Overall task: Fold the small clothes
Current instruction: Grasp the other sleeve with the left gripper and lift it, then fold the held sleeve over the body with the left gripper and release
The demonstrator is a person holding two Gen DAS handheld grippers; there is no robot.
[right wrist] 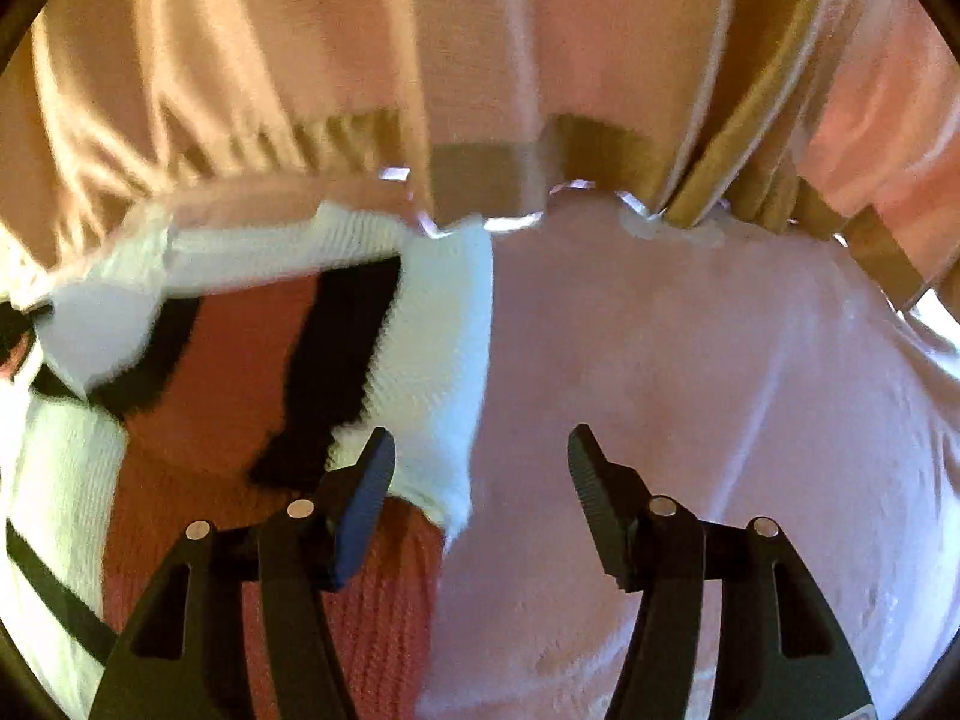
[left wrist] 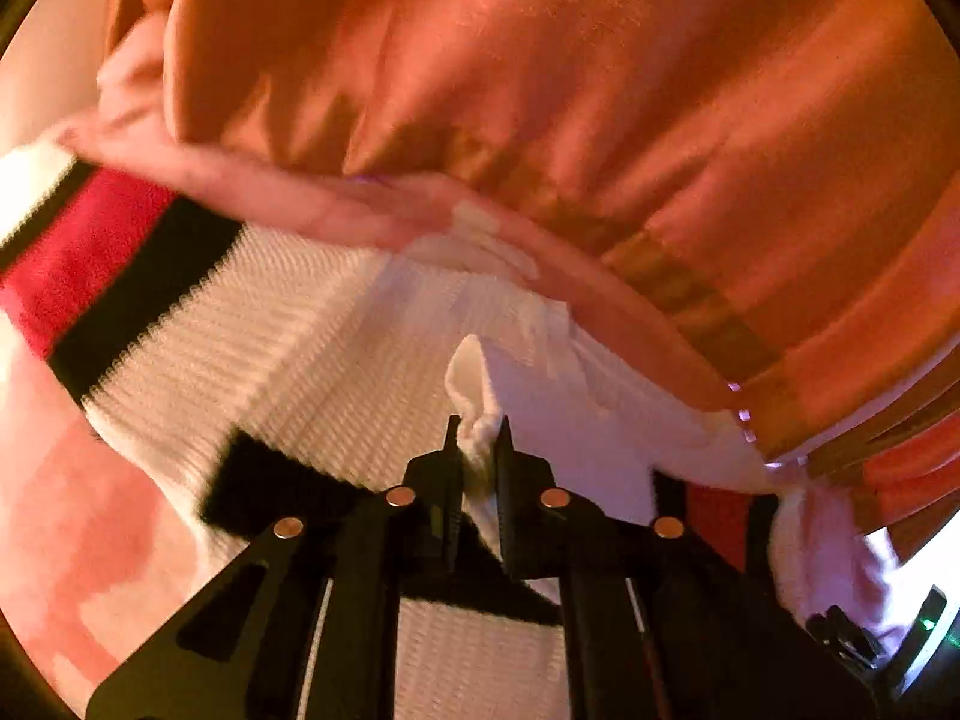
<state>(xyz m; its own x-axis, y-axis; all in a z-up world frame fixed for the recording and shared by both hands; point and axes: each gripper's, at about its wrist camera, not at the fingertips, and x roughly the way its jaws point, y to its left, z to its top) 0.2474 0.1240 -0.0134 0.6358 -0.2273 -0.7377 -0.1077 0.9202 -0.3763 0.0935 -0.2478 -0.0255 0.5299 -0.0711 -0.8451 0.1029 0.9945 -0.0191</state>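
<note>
A small white ribbed knit sweater (left wrist: 270,336) with red and black stripes lies on a pink surface (left wrist: 78,540). My left gripper (left wrist: 478,438) is shut on a bunched white edge of the sweater and holds it lifted. In the right wrist view the sweater (right wrist: 432,348) lies at the left, its red and black band folded under a white part. My right gripper (right wrist: 480,462) is open and empty, with its left finger (right wrist: 366,492) over the sweater's edge and its right finger (right wrist: 600,486) over the pink surface (right wrist: 690,390).
An orange-tan curtain with a darker band (left wrist: 540,90) hangs along the far edge of the surface; it also shows in the right wrist view (right wrist: 480,60). A dark device with a green light (left wrist: 924,624) sits at the lower right of the left wrist view.
</note>
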